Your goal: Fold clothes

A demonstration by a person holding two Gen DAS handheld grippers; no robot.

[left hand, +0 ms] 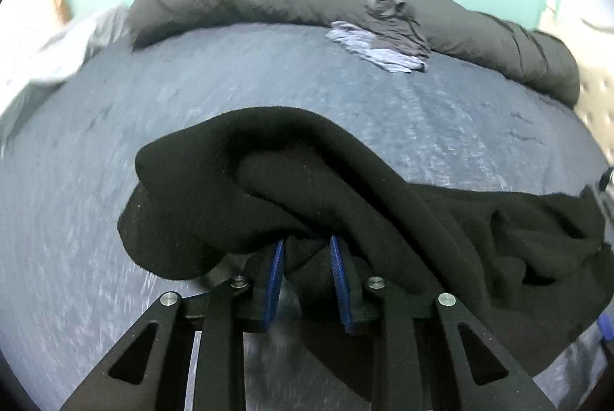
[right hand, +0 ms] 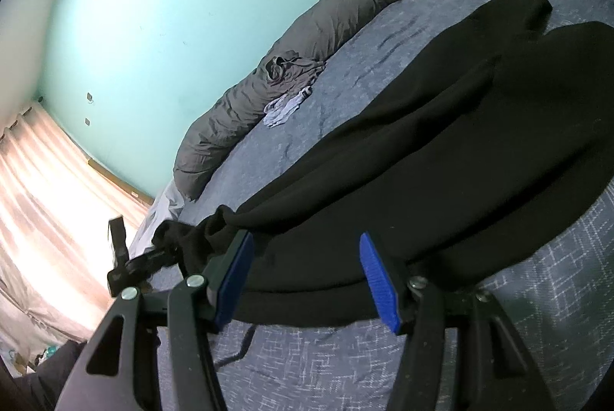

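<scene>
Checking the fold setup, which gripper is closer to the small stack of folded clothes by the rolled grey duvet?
Cannot tell. Both the left gripper and the right gripper are at the black garment, far across the bed from the stack.

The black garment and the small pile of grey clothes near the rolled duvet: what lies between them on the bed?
Only bare blue bedsheet lies between the black garment and the grey clothes pile. Both wrist views show this.

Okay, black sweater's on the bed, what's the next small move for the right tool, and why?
Probably close the right tool on the black sweater: its pads stand apart around the hem, while the left tool seems to pinch fabric already.
</scene>
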